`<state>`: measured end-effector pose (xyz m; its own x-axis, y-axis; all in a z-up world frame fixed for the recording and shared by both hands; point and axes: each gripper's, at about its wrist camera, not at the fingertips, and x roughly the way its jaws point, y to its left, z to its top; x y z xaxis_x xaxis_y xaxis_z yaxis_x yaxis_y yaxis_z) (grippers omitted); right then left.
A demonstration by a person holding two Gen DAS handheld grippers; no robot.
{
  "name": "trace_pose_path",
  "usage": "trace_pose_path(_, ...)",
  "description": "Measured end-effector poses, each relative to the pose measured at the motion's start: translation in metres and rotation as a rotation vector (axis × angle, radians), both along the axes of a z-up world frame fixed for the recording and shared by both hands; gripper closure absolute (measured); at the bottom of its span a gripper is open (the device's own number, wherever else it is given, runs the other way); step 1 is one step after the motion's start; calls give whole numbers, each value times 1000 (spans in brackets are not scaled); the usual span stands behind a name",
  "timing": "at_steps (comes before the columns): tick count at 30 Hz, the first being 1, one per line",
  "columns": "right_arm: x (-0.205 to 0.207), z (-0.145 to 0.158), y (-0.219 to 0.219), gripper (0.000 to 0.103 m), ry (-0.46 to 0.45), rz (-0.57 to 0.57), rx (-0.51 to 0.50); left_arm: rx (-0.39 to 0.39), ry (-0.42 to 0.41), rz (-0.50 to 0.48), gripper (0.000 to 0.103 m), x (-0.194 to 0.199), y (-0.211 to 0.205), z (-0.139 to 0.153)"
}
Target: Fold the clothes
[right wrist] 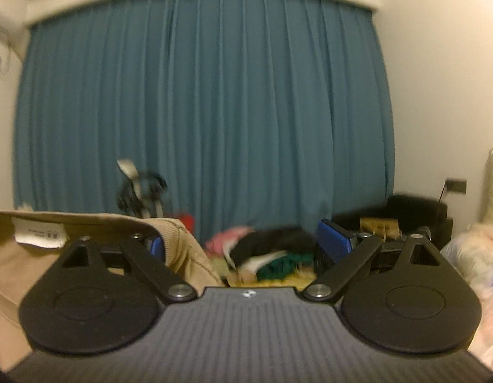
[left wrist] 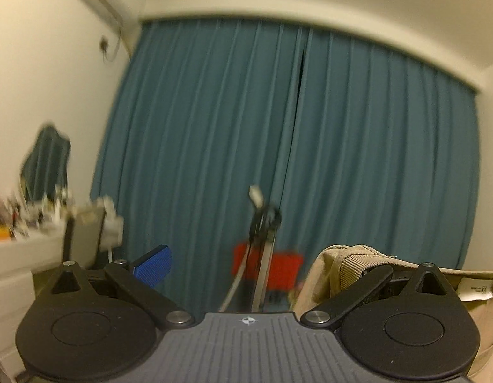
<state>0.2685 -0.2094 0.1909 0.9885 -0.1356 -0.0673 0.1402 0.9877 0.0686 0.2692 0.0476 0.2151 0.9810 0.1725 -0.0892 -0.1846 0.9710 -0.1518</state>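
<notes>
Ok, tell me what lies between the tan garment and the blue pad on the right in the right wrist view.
A heap of clothes, pink, black, white and green, lies between the tan garment and the blue pad, seen in the right wrist view.

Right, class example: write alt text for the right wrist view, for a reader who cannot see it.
The right gripper stands wide open, its left blue pad half hidden by a raised tan garment with a white label. Beyond lie a blurred pile of clothes and a closed teal curtain.

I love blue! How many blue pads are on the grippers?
3: one pad on the left gripper, two pads on the right gripper. A fourth may hide behind the tan garment.
</notes>
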Motion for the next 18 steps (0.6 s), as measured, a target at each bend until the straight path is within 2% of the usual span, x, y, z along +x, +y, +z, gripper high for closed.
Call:
trace_pose_path(6,163,-136,-15,10,164,-20,7,-93,277,-61,0,191,17,-147)
trace_pose_path(9,224,-200,-11,10,299,-35,-14,-58,411,-90,2,257,19,-223)
trace_pose_path(11,253,-234,-12,10,407,-28,-8,-46,513,-133,3,282,15,-274)
trace_pose_path(13,278,-266,-10,10,537,3,-7,-31,634,-188,3,311,15,-306)
trace_pose_path(15,297,-290,-5,10,685,89,-30,-14,788,-269,3,338,12,-330)
trace_pose_path(17,309,-300,6,10,815,212,-91,17,913,-326,2,361,12,-340)
trace_pose_path(18,310,-301,11,10,837,240,-122,39,959,-358,1,367,10,-341)
